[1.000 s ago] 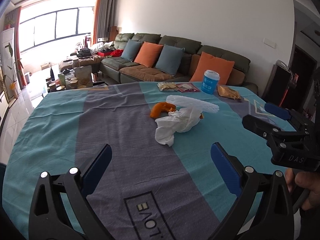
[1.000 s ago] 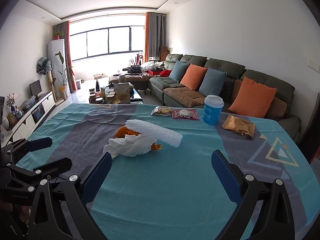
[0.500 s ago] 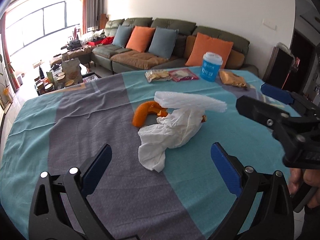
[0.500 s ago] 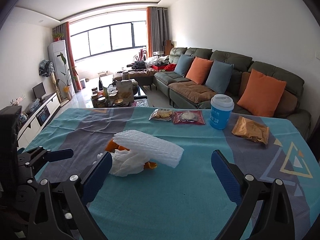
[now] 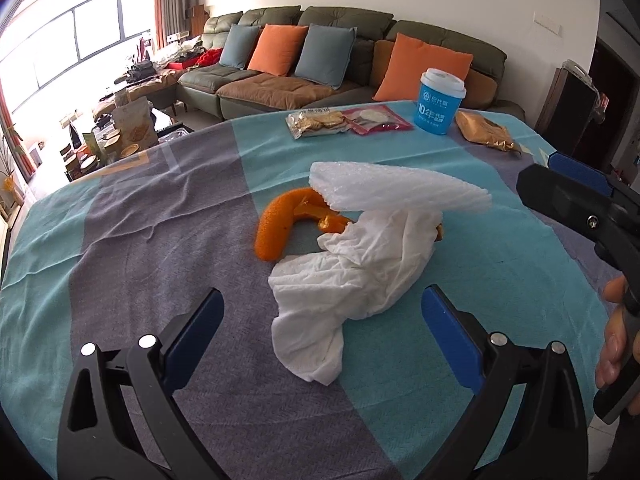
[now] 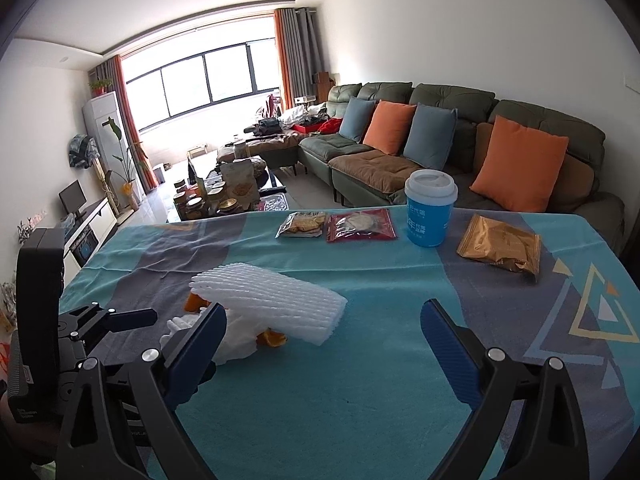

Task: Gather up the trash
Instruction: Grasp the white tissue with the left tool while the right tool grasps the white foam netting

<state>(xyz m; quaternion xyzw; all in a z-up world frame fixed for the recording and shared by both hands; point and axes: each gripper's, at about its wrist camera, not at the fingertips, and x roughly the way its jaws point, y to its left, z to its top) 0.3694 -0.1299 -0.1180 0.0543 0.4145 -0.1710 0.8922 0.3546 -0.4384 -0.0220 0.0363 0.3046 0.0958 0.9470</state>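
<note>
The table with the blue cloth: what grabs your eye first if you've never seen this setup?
Probably the heap of litter mid-table: a crumpled white tissue over orange peel, with a white foam net on top. The open left gripper frames it from the near side. Behind, a blue cup stands among snack packets by the far edge.

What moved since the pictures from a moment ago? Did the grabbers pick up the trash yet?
Both grabbers moved closer to the trash pile. The left gripper now frames the crumpled white tissue, open, holding nothing. The right gripper is open and empty too. The white foam net sleeve, orange peel and blue paper cup stayed put.
</note>
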